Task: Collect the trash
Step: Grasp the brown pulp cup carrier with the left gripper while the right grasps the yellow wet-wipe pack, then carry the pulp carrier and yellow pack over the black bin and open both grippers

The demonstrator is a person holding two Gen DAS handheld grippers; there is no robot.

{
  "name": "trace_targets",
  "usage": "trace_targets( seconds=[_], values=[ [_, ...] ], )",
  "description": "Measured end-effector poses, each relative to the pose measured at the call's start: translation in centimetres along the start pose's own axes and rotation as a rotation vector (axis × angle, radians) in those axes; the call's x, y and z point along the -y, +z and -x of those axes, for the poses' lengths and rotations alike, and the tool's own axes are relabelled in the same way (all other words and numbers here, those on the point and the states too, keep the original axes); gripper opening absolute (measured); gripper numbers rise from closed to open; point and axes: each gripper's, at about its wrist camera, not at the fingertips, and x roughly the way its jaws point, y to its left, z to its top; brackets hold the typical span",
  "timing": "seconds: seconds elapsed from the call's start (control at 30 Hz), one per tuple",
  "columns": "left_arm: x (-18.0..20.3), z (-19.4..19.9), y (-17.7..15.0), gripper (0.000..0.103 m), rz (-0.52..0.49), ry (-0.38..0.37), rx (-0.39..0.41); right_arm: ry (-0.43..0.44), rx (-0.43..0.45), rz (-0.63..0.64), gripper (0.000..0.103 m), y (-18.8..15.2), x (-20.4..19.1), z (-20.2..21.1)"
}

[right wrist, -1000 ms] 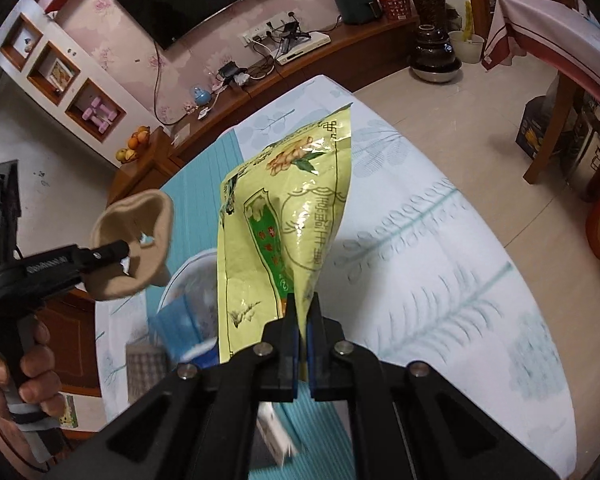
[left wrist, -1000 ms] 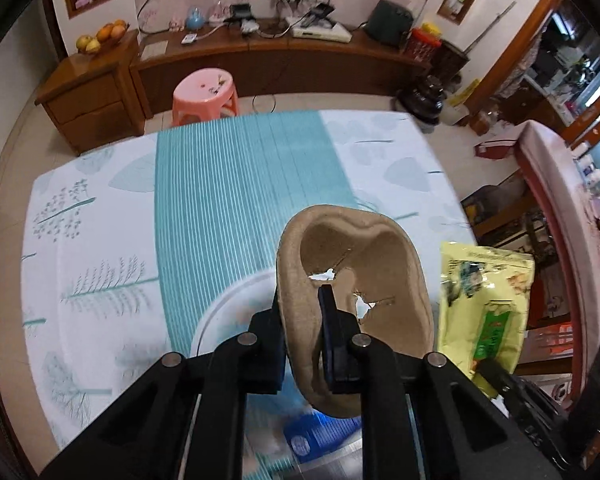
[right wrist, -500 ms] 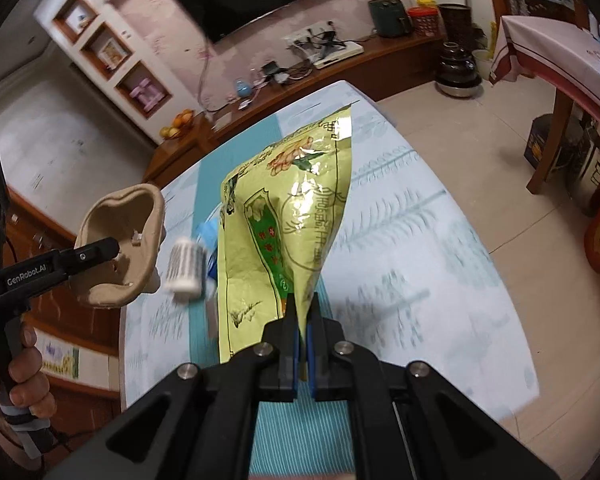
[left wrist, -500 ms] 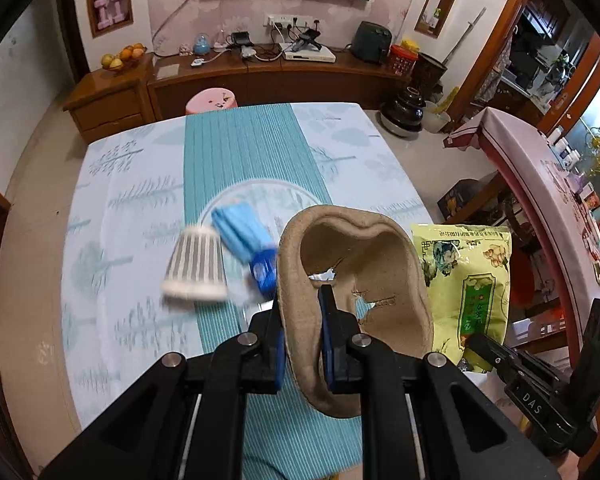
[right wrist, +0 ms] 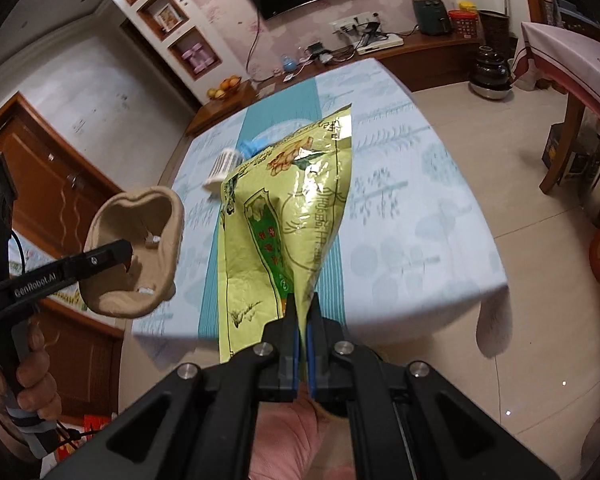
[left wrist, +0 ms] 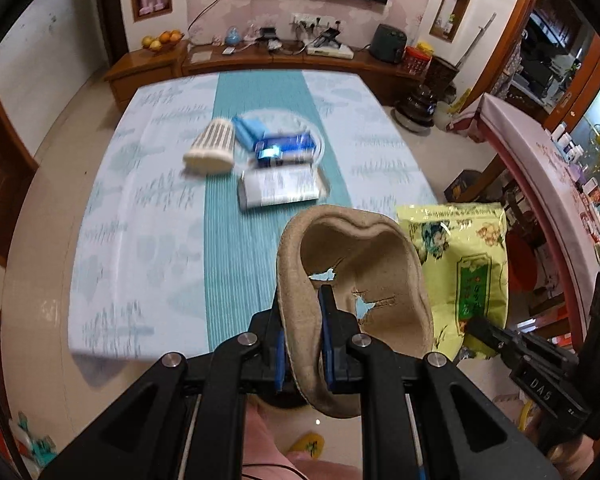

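I have trash in both hands now. My left gripper point(left wrist: 302, 322) is pinched tight on the wall of a torn brown paper tray point(left wrist: 352, 280), and my right gripper point(right wrist: 302, 320) is squeezed shut on a corner of a shiny yellow snack bag point(right wrist: 288, 216). Both things hang in the air, near the front edge of the table point(left wrist: 112, 240).

I think this is the carry-away step — the bag and tray need a bin, but I can't see one. So next I must find it and let go over it.

More trash waits on the table: a striped paper cup point(left wrist: 212, 146) on its side, a blue wrapper point(left wrist: 278, 144) and a white packet point(left wrist: 280, 190), close together.

I can read "GenRobot.AI" on my left gripper and "DAS" on my right one. The bag's writing is too small to read.
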Motion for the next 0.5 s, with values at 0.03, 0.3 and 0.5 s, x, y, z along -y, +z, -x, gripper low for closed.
trace_targets(
  seconds=[0.03, 0.3, 0.5],
  values=[
    [0.0, 0.1, -0.9, 0.012, 0.004, 0.002, -0.009, 0.005, -0.011, -0.001, 0.002, -0.8, 0.1, 0.2],
    [0.4, 0.6, -6.4, 0.012, -0.034, 0.038, -0.04, 0.002, -0.07, -0.006, 0.002, -6.1, -0.1, 0.8],
    [0.5, -1.5, -9.3, 0.012, -0.079, 0.044, -0.082, -0.039, -0.116, -0.022, 0.002, -9.6, 0.2, -0.6]
  ],
)
